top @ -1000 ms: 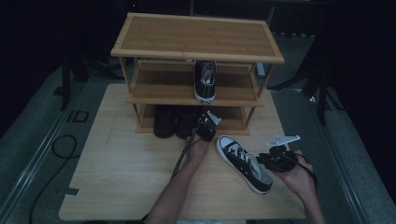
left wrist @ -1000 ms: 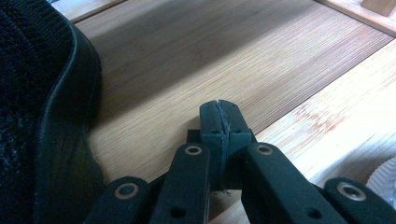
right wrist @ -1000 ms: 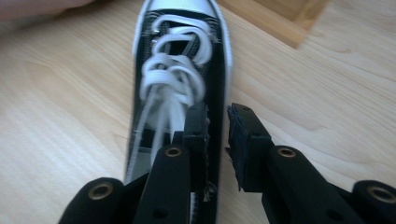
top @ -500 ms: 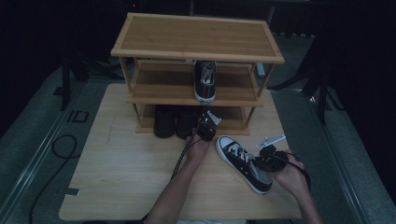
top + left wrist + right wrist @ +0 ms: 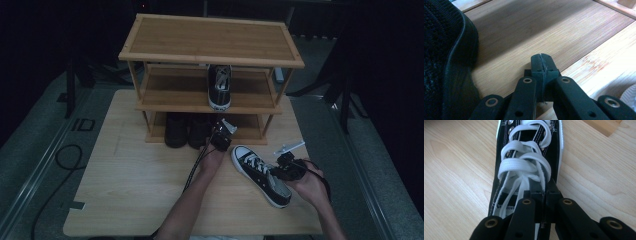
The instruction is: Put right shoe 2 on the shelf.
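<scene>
Our right hand-held gripper (image 5: 541, 187) has just closed, seemingly pinching the sneaker (image 5: 261, 174) collar to lift it shelfward; left hand-held gripper (image 5: 541, 63) rests shut, empty.

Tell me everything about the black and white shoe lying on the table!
The sneaker is a black high-top that looks like canvas, with white laces, silver eyelets, a white rubber toe cap and a white sole edge. It sits upright on its sole on the light wooden table, slanted, with its toe toward the wooden rack and its heel toward the person. The right gripper comes in over the ankle opening, its jaws pressed together on the shoe's upper edge by the laces. Nothing else touches it.
</scene>
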`<state>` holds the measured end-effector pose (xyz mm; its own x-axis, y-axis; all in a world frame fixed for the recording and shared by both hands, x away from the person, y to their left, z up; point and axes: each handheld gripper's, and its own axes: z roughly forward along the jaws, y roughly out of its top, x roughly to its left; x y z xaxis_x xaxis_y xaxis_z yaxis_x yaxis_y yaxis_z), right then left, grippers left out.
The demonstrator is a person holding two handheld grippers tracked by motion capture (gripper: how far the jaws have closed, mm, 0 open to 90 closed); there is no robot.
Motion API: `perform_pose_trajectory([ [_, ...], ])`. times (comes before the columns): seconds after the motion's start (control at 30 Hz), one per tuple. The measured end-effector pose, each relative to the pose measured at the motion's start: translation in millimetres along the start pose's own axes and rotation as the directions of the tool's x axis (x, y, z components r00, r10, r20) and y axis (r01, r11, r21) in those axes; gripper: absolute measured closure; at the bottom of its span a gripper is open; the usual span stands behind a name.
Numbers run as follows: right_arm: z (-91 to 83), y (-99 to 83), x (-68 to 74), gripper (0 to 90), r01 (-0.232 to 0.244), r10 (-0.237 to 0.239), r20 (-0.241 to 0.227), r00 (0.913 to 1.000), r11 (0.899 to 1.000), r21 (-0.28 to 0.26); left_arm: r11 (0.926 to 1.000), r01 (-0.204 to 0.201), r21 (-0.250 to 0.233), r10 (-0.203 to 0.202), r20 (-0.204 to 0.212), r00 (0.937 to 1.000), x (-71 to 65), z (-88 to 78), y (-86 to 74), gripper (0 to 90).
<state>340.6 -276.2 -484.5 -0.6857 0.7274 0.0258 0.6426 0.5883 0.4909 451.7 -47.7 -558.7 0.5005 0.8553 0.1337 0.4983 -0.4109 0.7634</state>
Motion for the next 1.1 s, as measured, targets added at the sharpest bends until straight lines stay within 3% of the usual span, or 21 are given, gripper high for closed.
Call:
perform_pose_trajectory([
  [0.73,-24.6,0.0,-9.6,88.9,-0.031,0.03,-0.017,0.9994,0.998,-0.059,1.0,0.0,0.0,0.0,0.0,1.0,0.1,0.0,0.0,90.0],
  [1.1,-41.0,8.3,-13.0,88.8,-0.012,0.011,-0.013,0.9999,0.997,-0.072,1.0,0.006,0.0,-0.006,0.003,1.0,0.5,0.1,0.0,90.0],
])
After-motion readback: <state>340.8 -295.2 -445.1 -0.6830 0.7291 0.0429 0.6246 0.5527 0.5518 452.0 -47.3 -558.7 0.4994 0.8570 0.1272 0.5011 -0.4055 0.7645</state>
